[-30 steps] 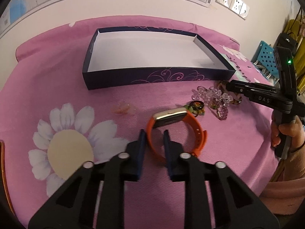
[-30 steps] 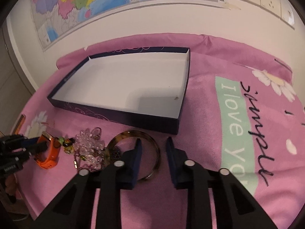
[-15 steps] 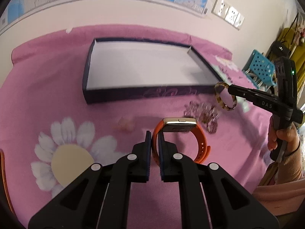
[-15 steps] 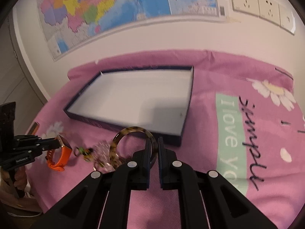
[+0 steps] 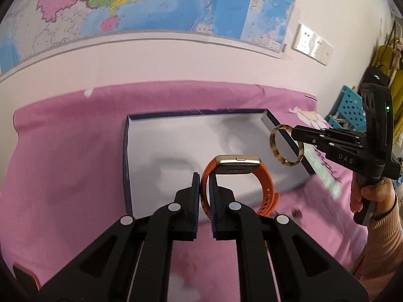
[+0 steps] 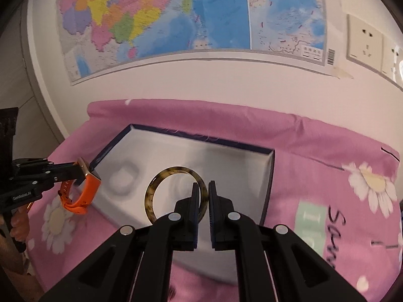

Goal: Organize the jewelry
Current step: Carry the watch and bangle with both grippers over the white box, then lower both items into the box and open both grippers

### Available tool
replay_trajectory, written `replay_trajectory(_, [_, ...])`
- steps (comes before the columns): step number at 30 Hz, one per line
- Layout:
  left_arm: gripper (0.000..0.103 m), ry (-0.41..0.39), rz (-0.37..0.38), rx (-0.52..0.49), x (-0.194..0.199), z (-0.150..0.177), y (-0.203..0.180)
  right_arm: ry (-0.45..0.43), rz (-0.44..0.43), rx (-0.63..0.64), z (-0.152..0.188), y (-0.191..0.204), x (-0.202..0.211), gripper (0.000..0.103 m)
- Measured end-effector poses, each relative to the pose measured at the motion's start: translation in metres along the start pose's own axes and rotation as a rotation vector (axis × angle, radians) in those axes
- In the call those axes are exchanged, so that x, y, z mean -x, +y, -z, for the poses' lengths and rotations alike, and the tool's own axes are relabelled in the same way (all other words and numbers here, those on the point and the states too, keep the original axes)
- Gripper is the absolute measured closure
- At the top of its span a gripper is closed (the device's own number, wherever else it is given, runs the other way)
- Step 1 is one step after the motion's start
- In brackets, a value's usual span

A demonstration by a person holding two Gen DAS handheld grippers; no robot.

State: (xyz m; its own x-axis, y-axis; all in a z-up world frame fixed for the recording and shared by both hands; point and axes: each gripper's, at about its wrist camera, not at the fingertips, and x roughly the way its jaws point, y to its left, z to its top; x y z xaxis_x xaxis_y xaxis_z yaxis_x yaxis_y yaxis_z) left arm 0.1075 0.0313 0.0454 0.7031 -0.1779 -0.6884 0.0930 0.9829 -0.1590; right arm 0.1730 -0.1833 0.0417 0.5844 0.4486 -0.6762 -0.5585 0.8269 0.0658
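Note:
My left gripper (image 5: 204, 183) is shut on the strap of an orange watch (image 5: 236, 173) with a gold case and holds it in the air over the near part of the dark blue, white-lined box (image 5: 176, 151). My right gripper (image 6: 204, 191) is shut on a tortoiseshell bangle (image 6: 161, 183) and holds it above the box (image 6: 226, 161). The bangle (image 5: 274, 146) and right gripper (image 5: 297, 132) show at the box's right edge in the left wrist view. The watch (image 6: 85, 193) and left gripper (image 6: 80, 173) show at the box's left edge in the right wrist view.
The box lies on a pink flowered cloth (image 5: 63, 151) against a white wall with a map (image 6: 176, 12) and sockets (image 6: 365, 40). A blurred bit of dark jewelry (image 5: 297, 214) lies on the cloth near the box. A blue crate (image 5: 350, 108) stands at far right.
Both grippers have closed on their items, lifted them off the cloth and carried them up and forward over the box. The other jewelry has dropped out of view below.

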Motion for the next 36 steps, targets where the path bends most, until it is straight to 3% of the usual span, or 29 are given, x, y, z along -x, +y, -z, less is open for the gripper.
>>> replay_trajectory(4, [0.095, 0.021, -0.015, 0.000, -0.029, -0.022, 0.004, 0.028, 0.017, -0.007, -0.017, -0.005, -0.028, 0.097])
replay_trajectory(17, [0.095, 0.132, -0.071, 0.045, -0.104, -0.051, 0.020, 0.141, 0.040, -0.058, -0.041, -0.020, -0.094, 0.097])
replay_trajectory(33, [0.095, 0.230, -0.113, 0.042, -0.148, -0.069, 0.023, 0.197, 0.072, -0.101, -0.050, -0.025, -0.118, 0.096])
replay_trajectory(36, [0.092, 0.241, -0.116, 0.061, -0.146, -0.073, 0.031, 0.162, 0.073, -0.109, -0.051, -0.024, -0.109, 0.088])
